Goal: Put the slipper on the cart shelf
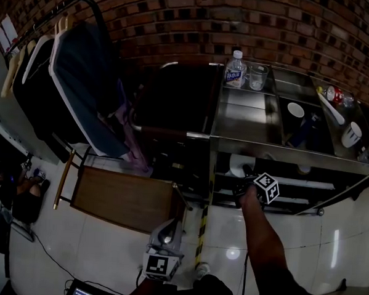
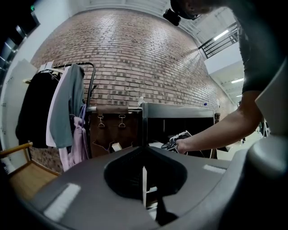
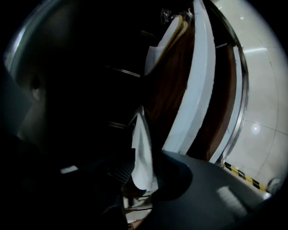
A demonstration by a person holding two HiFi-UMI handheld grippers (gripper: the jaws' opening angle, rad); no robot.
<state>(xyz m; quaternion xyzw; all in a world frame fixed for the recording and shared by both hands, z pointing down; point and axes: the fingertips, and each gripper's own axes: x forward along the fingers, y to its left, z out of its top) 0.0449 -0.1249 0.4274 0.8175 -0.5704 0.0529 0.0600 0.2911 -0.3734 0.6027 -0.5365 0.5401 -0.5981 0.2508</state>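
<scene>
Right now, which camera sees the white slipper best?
The right gripper view: the slipper sits big and close inside the right claw. The head view and left gripper view show that claw at the cart, no slipper.

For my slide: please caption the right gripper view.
White slipper between the right gripper's jaws, at the dark cart shelf.

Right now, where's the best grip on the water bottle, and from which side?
Probably grip the water bottle around its body below the cap, coming from the head view's left: it stands upright, and a glass crowds its right.
</scene>
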